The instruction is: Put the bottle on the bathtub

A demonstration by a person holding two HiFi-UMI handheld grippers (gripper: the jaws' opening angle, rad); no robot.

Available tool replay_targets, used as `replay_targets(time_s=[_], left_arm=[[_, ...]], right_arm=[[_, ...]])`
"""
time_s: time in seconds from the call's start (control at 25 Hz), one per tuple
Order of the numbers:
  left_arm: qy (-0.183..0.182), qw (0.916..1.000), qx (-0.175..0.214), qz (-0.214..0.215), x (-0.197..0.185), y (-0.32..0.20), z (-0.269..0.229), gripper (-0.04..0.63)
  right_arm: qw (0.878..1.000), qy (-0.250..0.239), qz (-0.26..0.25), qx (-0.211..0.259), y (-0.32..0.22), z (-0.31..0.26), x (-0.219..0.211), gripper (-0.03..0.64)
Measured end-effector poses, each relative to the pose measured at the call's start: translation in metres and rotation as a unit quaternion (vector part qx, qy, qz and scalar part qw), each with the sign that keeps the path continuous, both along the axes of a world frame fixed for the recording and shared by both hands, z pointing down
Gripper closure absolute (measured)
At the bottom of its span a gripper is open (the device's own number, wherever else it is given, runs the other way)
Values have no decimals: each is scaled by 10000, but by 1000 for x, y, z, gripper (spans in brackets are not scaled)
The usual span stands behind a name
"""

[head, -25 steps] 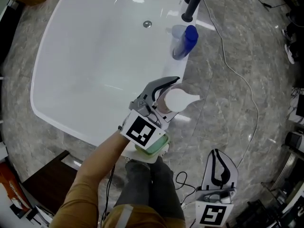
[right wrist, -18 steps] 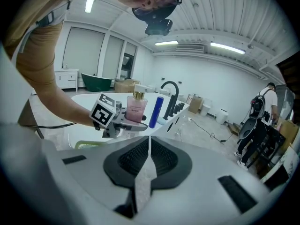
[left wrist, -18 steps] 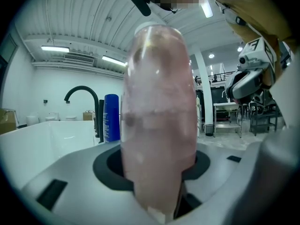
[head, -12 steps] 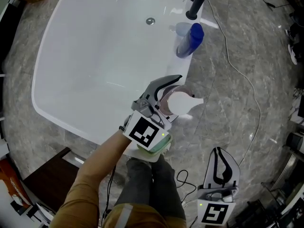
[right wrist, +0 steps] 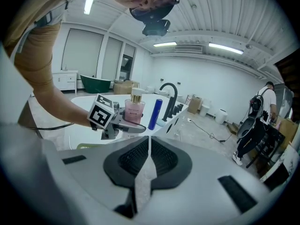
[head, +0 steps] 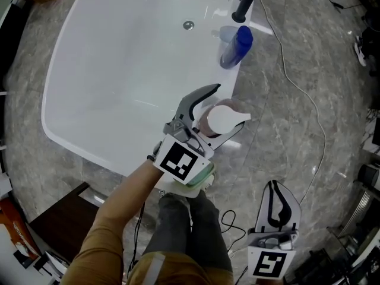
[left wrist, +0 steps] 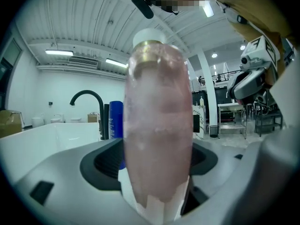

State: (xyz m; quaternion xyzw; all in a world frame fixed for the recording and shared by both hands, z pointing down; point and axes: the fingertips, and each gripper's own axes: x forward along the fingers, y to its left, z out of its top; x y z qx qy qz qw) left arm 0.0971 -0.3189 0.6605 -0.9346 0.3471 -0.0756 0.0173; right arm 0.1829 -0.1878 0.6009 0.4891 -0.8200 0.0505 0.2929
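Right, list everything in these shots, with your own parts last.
bathtub: 1, white, centre of the head view
drain: 1, metal, tub bottom
faucet: 1, black, at the tub's far rim
blue bottle: 1, blue, on the rim by the faucet
pink bottle: 1, pink with a white cap, upright at the tub's rim
cable: 1, white, on the floor right of the tub
floor: grey marble, around the tub
sleeve: 1, tan, left arm
left gripper: 1, grey, jaws have just been opening, apart around the pink bottle
right gripper: 1, grey, low right, jaws shut, empty
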Motion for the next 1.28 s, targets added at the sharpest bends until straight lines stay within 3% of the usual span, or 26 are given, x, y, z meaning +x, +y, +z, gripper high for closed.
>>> replay_targets(time_s=[0.44,0.6,1.04,1.28], left_arm=[[-139,9989,-216,-383,-29,22,-25,179],[-237,9987,-266,-364,-34,32,-39,176],[-312,9934,-487,-991,-72,76,-96,181],[-131,9911,-518,-1216,-99,109,-139,363]], right_arm=[[9994,-112,182,283,19,-50,-3,612],[9980,-139,399,459,28,-79,1,611],[9954,-133,597,743,70,-145,-16,612],[9941,-78,463,980,91,-179,-43,612]])
